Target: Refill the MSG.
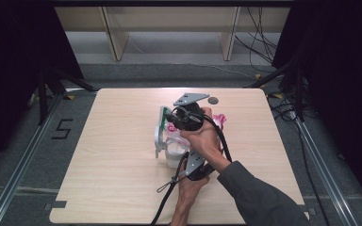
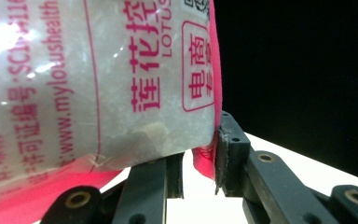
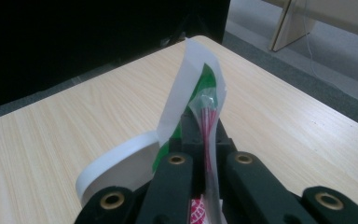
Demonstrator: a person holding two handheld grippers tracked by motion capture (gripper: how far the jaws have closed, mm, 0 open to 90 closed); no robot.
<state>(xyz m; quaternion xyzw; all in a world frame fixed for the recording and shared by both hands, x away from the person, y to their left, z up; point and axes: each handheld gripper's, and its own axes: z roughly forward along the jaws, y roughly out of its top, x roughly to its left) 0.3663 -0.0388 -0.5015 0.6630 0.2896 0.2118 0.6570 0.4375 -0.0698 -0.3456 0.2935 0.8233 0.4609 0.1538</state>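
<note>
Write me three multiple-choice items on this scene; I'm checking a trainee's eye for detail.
1. Where does the dark disc lie?
A. near the table's far edge
B. at its near left corner
C. on the floor

2. What colour is the print on the bag?
A. blue
B. black
C. pink

3. How does the right gripper stand?
A. wide open, empty
B. shut on the bag's thin edge
C. lying on the floor

A: the disc sits near the far edge in the high view.
C: the lettering is pink.
B: its jaws pinch the plastic.
</note>
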